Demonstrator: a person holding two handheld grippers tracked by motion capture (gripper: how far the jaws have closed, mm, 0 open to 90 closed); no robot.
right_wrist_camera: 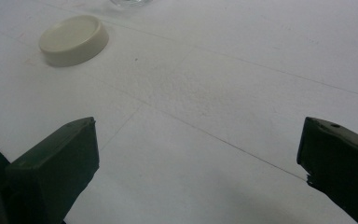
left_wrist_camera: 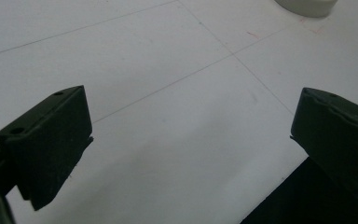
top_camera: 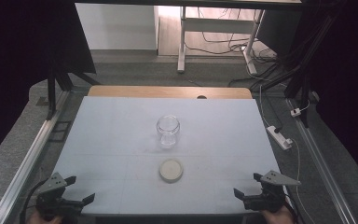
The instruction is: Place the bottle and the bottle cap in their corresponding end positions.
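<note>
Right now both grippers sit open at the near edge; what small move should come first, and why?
Probably ease the right gripper forward and inward toward the round cream lid. The lid lies flat in front of the clear glass jar, which stands upright and uncovered, and the right gripper's jaws are already spread wide with nothing between them. The left gripper could then steady the jar.

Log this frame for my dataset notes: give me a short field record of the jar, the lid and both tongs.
jar: clear glass jar, upright, open mouth, mid-table
lid: cream round lid, flat on the table, apart from the jar, on its near side
left tongs: left tongs at the near left corner, jaws wide apart, holding nothing
right tongs: right tongs at the near right corner, jaws wide apart, holding nothing
contact: neither tongs touches jar or lid
</note>
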